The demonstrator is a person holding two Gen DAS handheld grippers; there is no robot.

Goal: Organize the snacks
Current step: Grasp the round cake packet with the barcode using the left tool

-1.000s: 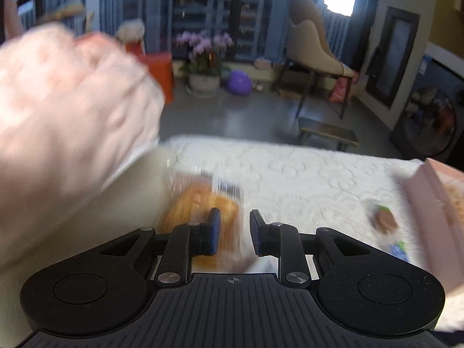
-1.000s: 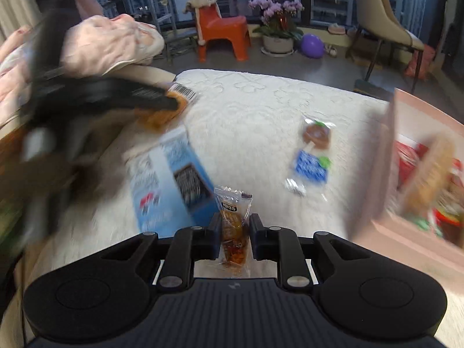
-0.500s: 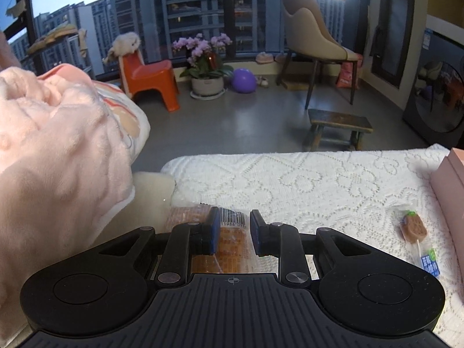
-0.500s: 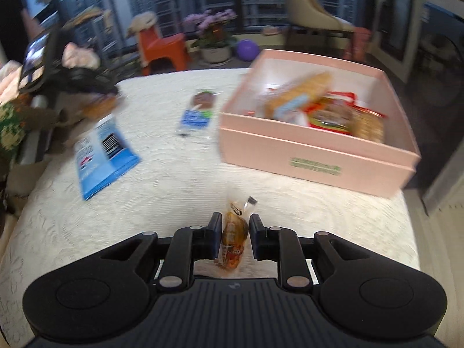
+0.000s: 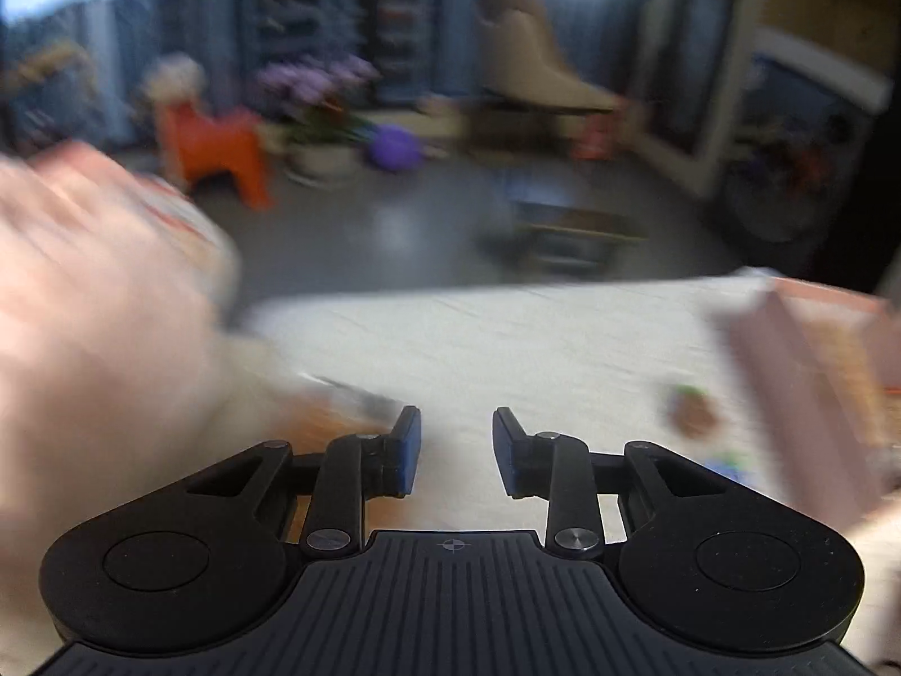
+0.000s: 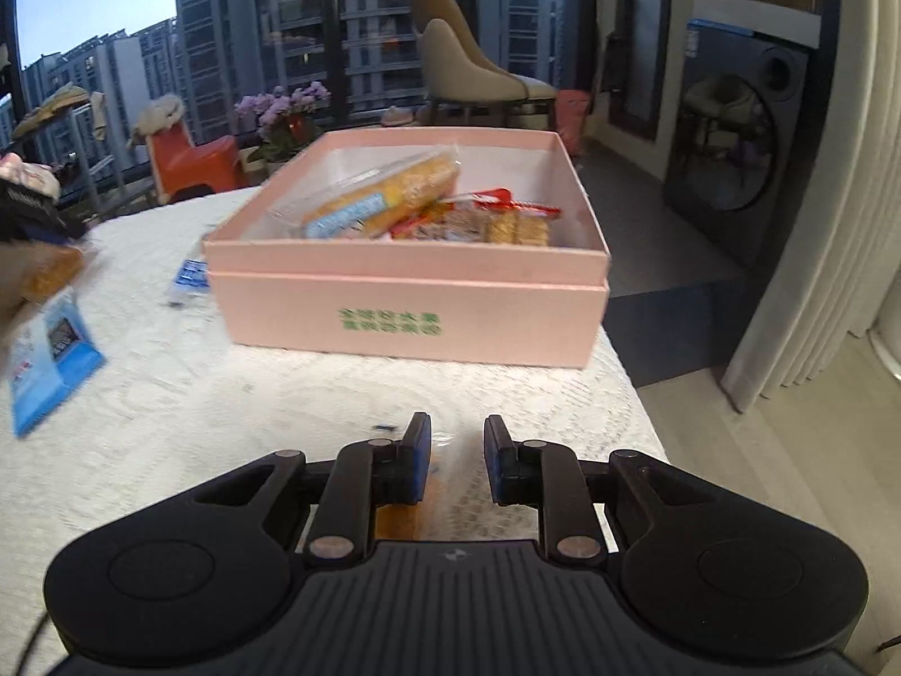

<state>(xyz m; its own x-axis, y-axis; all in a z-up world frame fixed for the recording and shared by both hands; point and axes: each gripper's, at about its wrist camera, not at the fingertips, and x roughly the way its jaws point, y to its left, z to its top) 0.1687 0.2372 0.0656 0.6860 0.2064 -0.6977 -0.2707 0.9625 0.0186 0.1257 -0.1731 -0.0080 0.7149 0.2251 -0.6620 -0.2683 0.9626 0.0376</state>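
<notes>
**Snack sorting: small packet en route to box**

Right gripper (image 6: 457, 428): narrow, pinched on small orange snack packet (image 6: 402, 515), mostly hidden under the fingers; near side of pink box (image 6: 405, 310), which sits far-centre on white lace cloth (image 6: 225, 422), part-filled.
Left gripper (image 5: 456, 422): jaws just been opening, nothing between; blurred orange biscuit packet (image 5: 332, 417) just left of them.
Blue packet (image 6: 50, 372): loose, far left.
Step, judged: delivery.
Next: lift over near wall, release inside.
</notes>
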